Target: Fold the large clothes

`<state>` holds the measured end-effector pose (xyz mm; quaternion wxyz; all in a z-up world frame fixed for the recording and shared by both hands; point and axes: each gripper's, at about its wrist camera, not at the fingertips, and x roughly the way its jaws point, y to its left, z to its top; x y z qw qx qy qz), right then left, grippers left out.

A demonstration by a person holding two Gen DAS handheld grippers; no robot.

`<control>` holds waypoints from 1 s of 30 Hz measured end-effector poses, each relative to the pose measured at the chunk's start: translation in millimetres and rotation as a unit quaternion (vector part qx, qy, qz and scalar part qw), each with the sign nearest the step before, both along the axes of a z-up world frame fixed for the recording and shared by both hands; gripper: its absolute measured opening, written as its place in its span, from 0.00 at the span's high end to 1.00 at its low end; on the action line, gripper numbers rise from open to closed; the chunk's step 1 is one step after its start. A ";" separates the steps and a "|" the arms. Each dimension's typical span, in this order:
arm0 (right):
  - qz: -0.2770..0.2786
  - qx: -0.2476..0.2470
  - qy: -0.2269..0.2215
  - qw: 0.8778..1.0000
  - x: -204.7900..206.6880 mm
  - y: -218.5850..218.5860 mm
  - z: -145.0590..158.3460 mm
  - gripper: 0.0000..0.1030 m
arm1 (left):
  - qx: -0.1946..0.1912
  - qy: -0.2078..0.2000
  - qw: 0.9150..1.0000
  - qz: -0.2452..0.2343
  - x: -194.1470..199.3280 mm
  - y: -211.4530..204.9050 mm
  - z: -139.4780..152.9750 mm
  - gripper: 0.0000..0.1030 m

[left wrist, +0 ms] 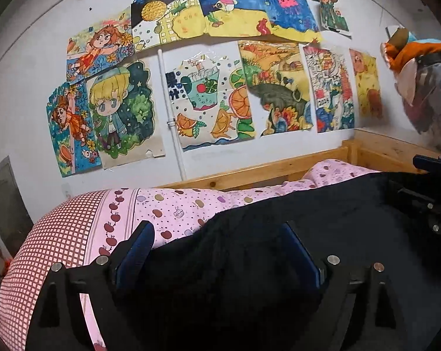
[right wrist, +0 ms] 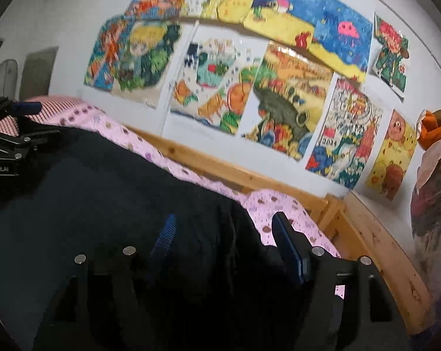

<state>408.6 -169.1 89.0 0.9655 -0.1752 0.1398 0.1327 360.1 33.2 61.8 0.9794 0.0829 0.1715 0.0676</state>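
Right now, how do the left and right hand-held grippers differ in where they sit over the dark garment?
The left hand-held gripper straddles the dark garment near the checked end of the bedding; the right hand-held gripper sits at the end nearer the wooden bed frame corner. The left view is sharp and level; the right is blurred and tilted. Both are open over the cloth; neither has closed on it.
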 end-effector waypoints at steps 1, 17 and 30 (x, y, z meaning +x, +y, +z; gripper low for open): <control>0.007 0.007 0.001 1.000 -7.6 -3.9 3.0 0.38 | -0.004 0.003 1.000 -0.006 -4.3 0.3 1.4 0.15; 0.081 0.075 0.172 0.979 -66.6 -67.4 -57.0 0.21 | -0.065 0.121 0.980 -0.144 -85.5 -15.2 -48.2 0.09; 0.077 0.103 0.208 0.970 -10.6 -49.3 -86.6 0.21 | -0.002 0.135 0.987 -0.090 -38.2 -31.7 -65.5 0.00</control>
